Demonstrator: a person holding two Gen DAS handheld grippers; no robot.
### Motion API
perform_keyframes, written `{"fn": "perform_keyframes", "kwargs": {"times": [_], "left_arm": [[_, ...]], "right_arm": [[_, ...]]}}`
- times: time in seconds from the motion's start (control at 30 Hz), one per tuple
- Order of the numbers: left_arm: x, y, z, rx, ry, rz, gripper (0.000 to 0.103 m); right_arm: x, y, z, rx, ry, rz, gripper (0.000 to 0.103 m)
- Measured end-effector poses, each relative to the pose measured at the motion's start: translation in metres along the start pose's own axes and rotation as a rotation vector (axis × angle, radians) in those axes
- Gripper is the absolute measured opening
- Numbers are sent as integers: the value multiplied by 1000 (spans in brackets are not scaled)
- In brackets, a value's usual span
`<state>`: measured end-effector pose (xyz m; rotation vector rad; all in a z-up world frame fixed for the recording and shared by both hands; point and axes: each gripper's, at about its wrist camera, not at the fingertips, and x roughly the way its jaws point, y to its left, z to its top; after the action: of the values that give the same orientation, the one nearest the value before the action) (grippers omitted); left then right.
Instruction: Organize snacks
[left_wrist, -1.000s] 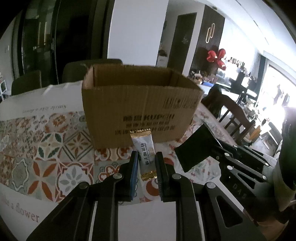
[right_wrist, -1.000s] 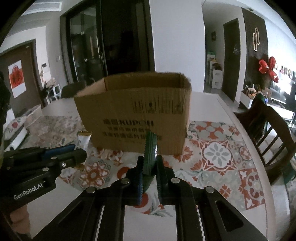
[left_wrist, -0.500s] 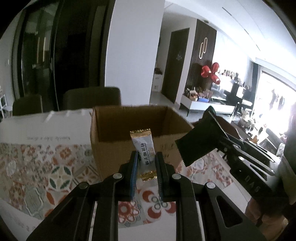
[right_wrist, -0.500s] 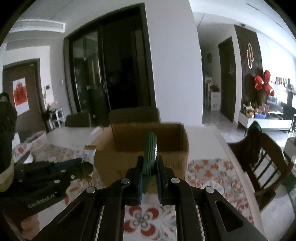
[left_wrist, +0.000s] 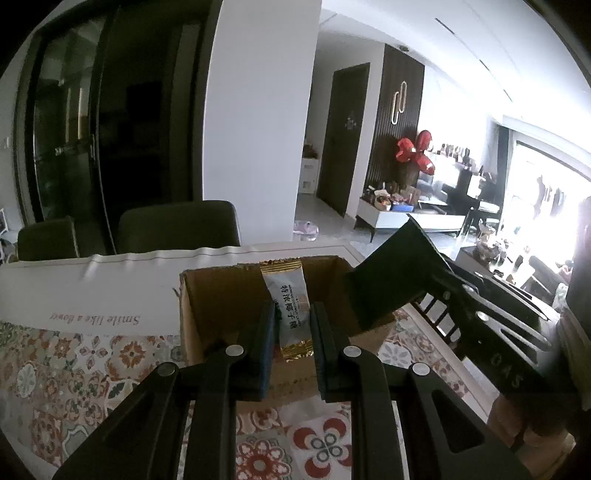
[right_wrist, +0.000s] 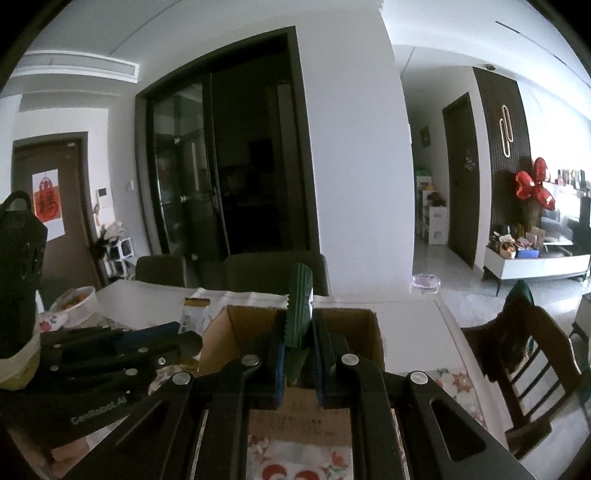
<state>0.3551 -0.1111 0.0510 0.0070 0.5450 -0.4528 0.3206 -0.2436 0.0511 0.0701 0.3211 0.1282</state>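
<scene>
My left gripper (left_wrist: 292, 317) is shut on a white snack packet with gold ends (left_wrist: 288, 301), held over the open top of a brown cardboard box (left_wrist: 225, 295). My right gripper (right_wrist: 298, 332) is shut on a dark green snack packet (right_wrist: 300, 302), held edge-on above the same box (right_wrist: 243, 328). The green packet (left_wrist: 388, 280) and the right gripper show at the right of the left wrist view. The left gripper (right_wrist: 184, 341) and its white packet (right_wrist: 194, 315) show at the left of the right wrist view.
The box stands on a table with a patterned tile cloth (left_wrist: 74, 369). Dark chairs (left_wrist: 177, 229) stand behind the table. A wooden chair (right_wrist: 524, 354) stands to the right. A white bowl (right_wrist: 74, 302) sits at the far left of the table.
Both grippers have risen from in front of the box wall to above its open top, each still holding its packet.
</scene>
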Motion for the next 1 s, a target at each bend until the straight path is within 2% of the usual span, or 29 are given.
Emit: {"fn": "perform_keyframes", "kwargs": {"times": [0.37,0.53,0.6,0.67,0.77,0.8,0.87,1.0], "left_arm": [[42,10,23,11,55,41,20],[55,15,25,10,80,77,39],[56,19,24,1,87,91,42],[54,20,22,2,91,112,44],[45,20,17,12,70,144,52],[40,19,16,15,58,155,53],[25,16,11,22,26,181,59],[-1,11,2,44,-30,231,73]], "right_arm": [[49,-14,9,4,79,8,13],[65,-21,7,21,111,-6,13],[68,-23,8,30,120,-24,19],[70,-24,8,37,131,-44,39],[64,-21,6,22,125,-71,43],[61,-20,5,16,125,-82,46],[52,-16,2,10,119,-101,58],[27,-10,-4,-2,105,-151,66]]}}
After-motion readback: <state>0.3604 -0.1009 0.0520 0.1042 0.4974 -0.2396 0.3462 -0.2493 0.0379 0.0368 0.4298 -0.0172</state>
